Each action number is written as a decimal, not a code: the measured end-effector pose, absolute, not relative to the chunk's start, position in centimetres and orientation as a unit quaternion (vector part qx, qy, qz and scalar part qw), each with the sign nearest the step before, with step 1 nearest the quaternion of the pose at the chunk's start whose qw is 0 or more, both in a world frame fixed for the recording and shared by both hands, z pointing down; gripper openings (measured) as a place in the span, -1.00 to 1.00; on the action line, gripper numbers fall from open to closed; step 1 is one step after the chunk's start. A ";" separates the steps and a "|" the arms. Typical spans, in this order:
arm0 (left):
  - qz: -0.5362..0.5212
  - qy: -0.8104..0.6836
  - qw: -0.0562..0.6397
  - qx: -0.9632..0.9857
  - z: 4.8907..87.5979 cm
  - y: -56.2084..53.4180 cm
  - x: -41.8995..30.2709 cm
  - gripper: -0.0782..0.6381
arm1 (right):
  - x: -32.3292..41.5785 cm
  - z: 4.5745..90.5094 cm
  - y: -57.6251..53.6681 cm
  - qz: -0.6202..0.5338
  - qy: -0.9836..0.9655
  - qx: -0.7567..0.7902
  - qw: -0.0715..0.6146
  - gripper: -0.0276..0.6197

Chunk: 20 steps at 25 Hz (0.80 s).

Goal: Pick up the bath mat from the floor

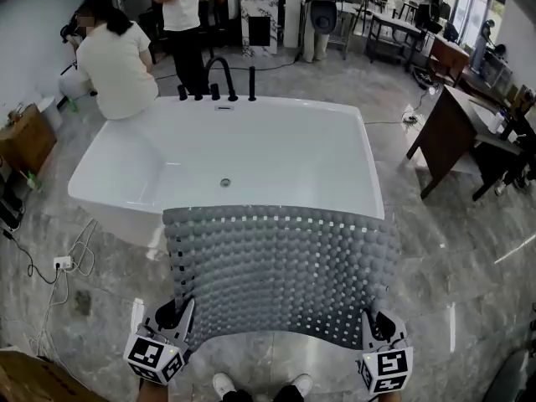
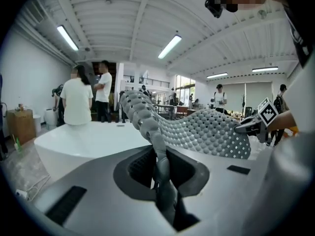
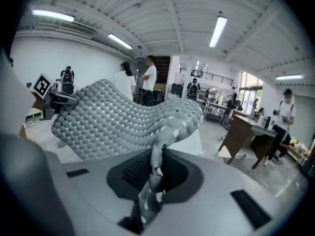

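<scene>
Left gripper [image 1: 185, 308], right gripper [image 1: 369, 319] on mat [image 1: 280, 266]

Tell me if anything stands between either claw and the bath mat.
Nothing visible does. The left claw and right claw are each shut on a near corner of the bath mat, held up between them, with the bathtub beyond it.

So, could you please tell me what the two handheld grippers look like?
The left gripper and the right gripper each have a light grey body carrying a white cube printed with black square markers. In their own views, the tongs show dark ribbed pads set in a smooth grey shell.
</scene>
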<state>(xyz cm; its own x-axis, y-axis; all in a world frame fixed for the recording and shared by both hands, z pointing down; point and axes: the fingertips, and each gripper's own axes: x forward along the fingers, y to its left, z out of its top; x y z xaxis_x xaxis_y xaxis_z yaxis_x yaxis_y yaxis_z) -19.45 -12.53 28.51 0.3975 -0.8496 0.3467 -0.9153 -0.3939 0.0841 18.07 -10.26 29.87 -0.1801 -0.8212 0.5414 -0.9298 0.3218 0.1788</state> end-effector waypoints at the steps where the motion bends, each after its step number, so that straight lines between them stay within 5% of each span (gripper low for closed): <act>1: 0.115 -0.539 0.122 0.826 26.1 -12.8 -20.0 -0.64 | 17.5 27.4 -10.6 0.084 -0.764 0.579 0.274 -0.73; 9: 0.069 -0.558 0.036 0.826 9.1 -14.0 -21.5 -0.65 | 16.1 10.8 -12.1 0.018 -0.769 0.606 0.204 -0.73; 20: 0.014 -0.573 -0.035 0.819 -3.6 -12.0 -21.6 -0.66 | 14.6 -0.5 -10.5 -0.029 -0.762 0.634 0.129 -0.73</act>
